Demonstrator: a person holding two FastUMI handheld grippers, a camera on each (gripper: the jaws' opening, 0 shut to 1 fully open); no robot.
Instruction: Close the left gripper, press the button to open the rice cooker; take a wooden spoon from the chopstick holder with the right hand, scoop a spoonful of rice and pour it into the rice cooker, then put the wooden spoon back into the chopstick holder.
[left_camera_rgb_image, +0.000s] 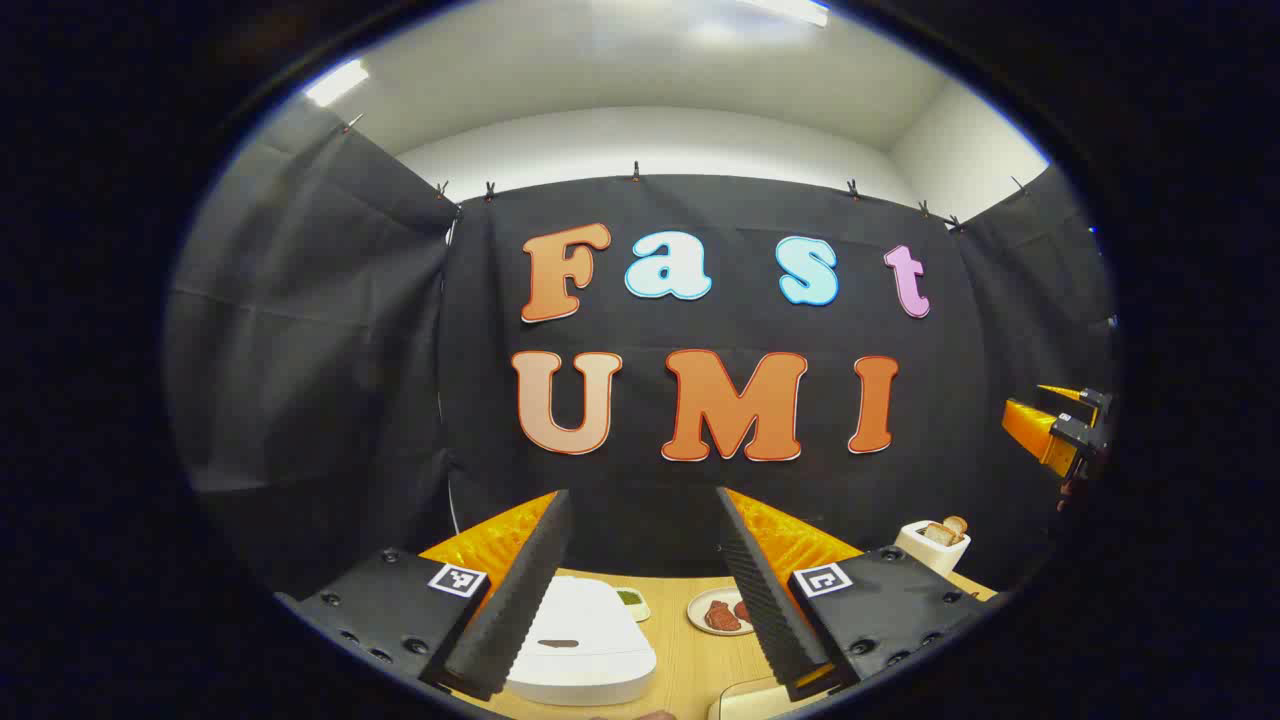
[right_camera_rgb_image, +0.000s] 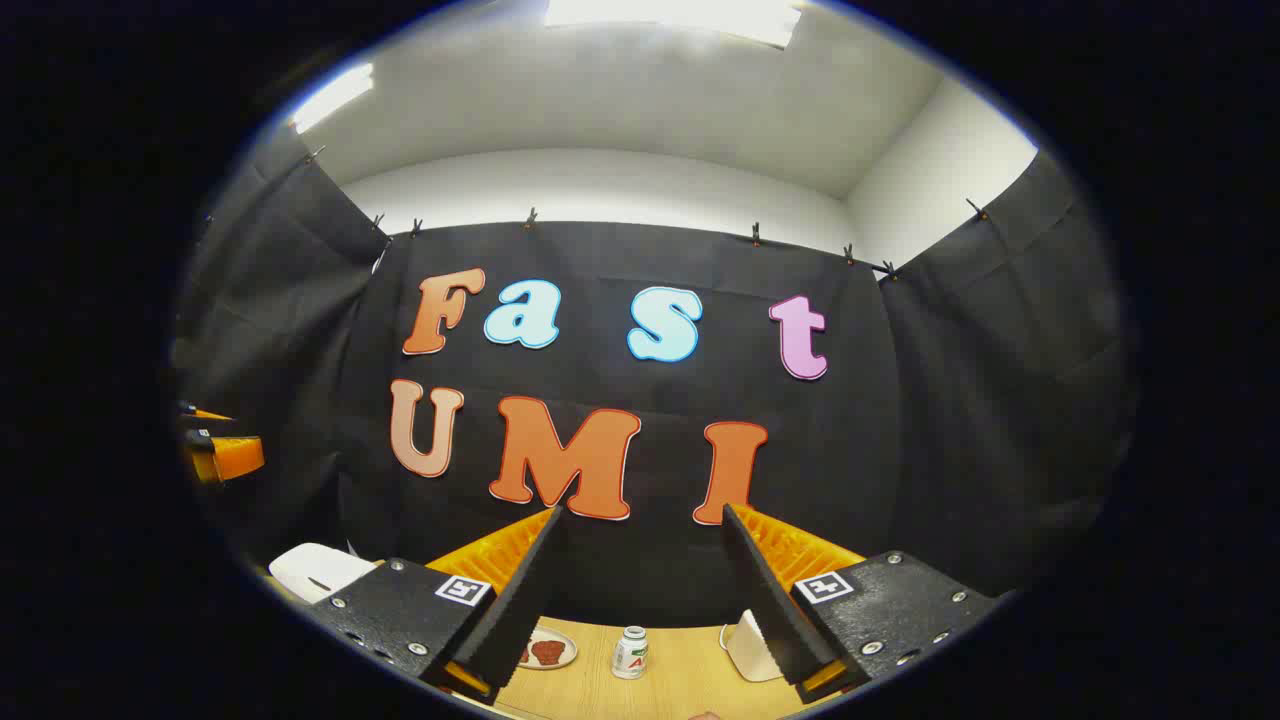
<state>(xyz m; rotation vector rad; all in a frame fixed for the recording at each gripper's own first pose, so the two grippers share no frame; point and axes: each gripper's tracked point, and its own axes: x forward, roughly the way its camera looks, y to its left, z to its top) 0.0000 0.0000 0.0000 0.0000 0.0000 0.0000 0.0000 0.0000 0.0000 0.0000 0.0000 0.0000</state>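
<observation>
We hold both claws apart, empty. White rounded plastic rice cooker (left_camera_rgb_image: 580, 640) lies just below-ahead of left claw (left_camera_rgb_image: 645, 590). Right claw (right_camera_rgb_image: 640, 600) sits farther off.

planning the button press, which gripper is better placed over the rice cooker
Left. The closed white rice cooker lies just below the open left gripper; from the right gripper it sits far off to the side.

In the left gripper view, a rice cooker (left_camera_rgb_image: 580, 640) sits on the surface (left_camera_rgb_image: 690, 670) at the left. Behind it lies a small dish (left_camera_rgb_image: 632, 601), with a plate (left_camera_rgb_image: 720, 611) to the right and a toaster (left_camera_rgb_image: 933, 545) farther right. In the right gripper view, a bottle (right_camera_rgb_image: 630, 652) stands between a plate (right_camera_rgb_image: 548, 650) and a toaster (right_camera_rgb_image: 752, 645).
</observation>
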